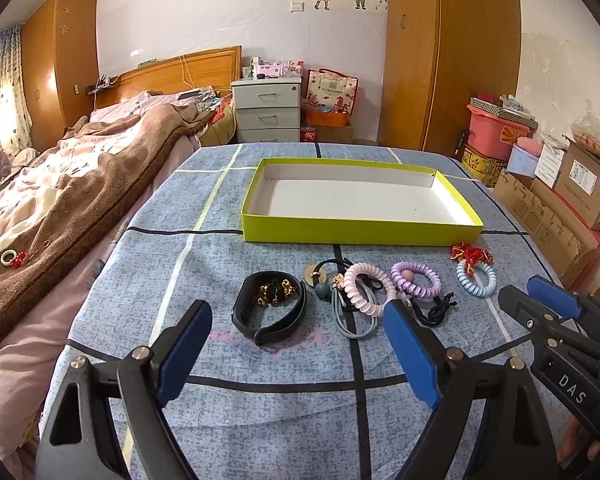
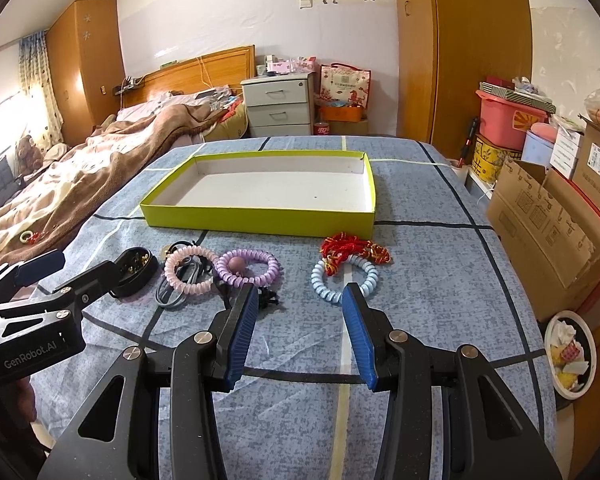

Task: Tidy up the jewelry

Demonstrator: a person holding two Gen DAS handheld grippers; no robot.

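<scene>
Currently the work surface is a table (image 1: 260, 420) under a blue-grey cloth with dark and pale grid lines. Mid-frame in both views sits a shallow lime-green box (image 1: 360, 236) with a white inside, nothing in it. Just in front of the box, in a row — a black band (image 1: 268, 312) with gold bits inside, a pink coil tie (image 1: 370, 284), a purple coil tie (image 1: 418, 280), a light-blue coil tie (image 2: 344, 280) and a red cord bracelet (image 2: 354, 248) touching it.

Left gripper (image 1: 298, 344): jaws spread, nothing between, above the cloth near the black band. Right gripper (image 2: 300, 324): jaws spread, empty, near the blue coil.

Room: bed (image 1: 60, 200) with brown blanket at left, grey drawer unit (image 1: 268, 108) at centre top, wooden wardrobe (image 1: 440, 60) at upper right, cardboard boxes (image 2: 548, 216) at right edge.
</scene>
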